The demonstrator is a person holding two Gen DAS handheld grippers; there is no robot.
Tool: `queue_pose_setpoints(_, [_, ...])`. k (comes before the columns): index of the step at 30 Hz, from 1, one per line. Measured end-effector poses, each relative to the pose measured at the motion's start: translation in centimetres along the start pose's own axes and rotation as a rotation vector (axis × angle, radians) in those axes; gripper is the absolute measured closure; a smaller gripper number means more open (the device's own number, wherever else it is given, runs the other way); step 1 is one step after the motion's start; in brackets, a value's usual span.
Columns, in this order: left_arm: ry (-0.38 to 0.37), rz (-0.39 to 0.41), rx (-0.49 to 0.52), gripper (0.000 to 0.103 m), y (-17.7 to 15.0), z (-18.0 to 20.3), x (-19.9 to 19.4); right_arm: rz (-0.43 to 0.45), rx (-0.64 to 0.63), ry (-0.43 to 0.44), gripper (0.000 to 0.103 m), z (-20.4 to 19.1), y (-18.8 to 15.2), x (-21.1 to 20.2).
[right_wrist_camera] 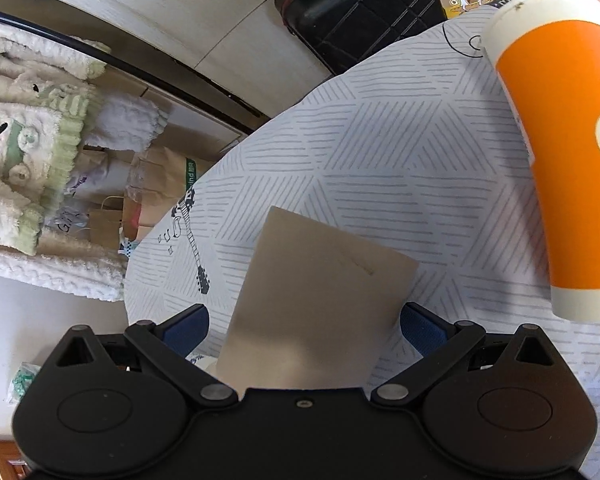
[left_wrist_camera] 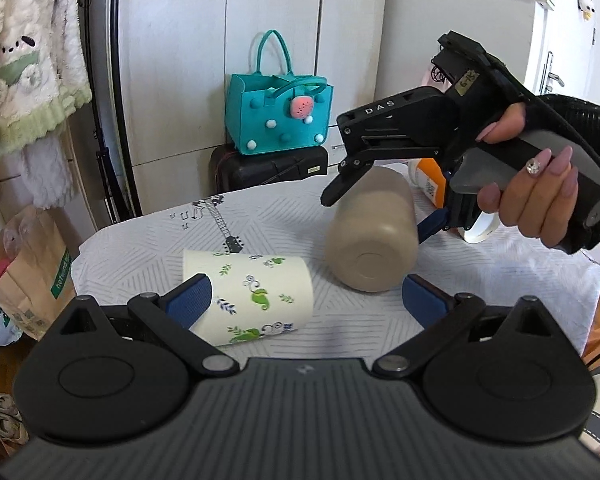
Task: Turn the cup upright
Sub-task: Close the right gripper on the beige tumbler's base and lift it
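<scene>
Left gripper [left_wrist_camera: 306, 300]: fingers spread wide, straddling the leaf-print paper cup [left_wrist_camera: 252, 296], which lies on its side on the counter [left_wrist_camera: 480, 276]; nothing gripped. Beyond it, the right gripper [right_wrist_camera: 304, 330] has the tan cup [left_wrist_camera: 374, 232] between its fingers, seemingly clamped, with the cup tilted base toward the left camera. Step in hand: mid-flip, by my reading. Next: rotate wrist until the base faces down, then set it down. An orange cup [right_wrist_camera: 560, 160] lies behind.
</scene>
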State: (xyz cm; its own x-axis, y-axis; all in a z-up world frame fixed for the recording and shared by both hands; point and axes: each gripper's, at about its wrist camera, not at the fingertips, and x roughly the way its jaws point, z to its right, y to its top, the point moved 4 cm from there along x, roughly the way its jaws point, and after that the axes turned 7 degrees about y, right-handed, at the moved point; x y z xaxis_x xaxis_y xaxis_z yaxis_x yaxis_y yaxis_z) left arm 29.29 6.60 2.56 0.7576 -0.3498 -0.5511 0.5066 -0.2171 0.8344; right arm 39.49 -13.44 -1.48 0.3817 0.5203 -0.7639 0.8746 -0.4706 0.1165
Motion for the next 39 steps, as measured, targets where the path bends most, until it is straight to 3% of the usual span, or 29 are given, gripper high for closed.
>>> queue_pose_setpoints(4, [0.01, 0.019, 0.044, 0.0, 0.0, 0.3, -0.2, 0.01, -0.019, -0.027, 0.0, 0.5, -0.1, 0.2])
queue_pose_setpoints(8, [-0.021, 0.009, 0.021, 0.0, 0.2, 0.1, 0.2, 0.012, -0.05, -0.026, 0.004, 0.6, 0.1, 0.1])
queue_pose_setpoints(9, [-0.024, 0.005, 0.013, 0.0, 0.3, 0.1, 0.4, 0.012, -0.07, -0.013, 0.008, 0.4, 0.2, 0.0])
queue_pose_setpoints(18, [-0.044, -0.013, -0.011, 0.0, 0.5, 0.6, 1.0, -0.006, -0.299, -0.004, 0.009, -1.2, -0.5, -0.4])
queue_pose_setpoints(30, [-0.069, -0.053, -0.057, 0.0, -0.1, 1.6, 1.2, 0.019, -0.475, 0.113, 0.013, -0.3, -2.7, -3.6])
queue_pose_setpoints(39, [-0.098, -0.052, -0.02, 0.0, -0.4, 4.2, 1.3, 0.043, -0.61, 0.131, 0.019, -0.5, -4.9, -6.1])
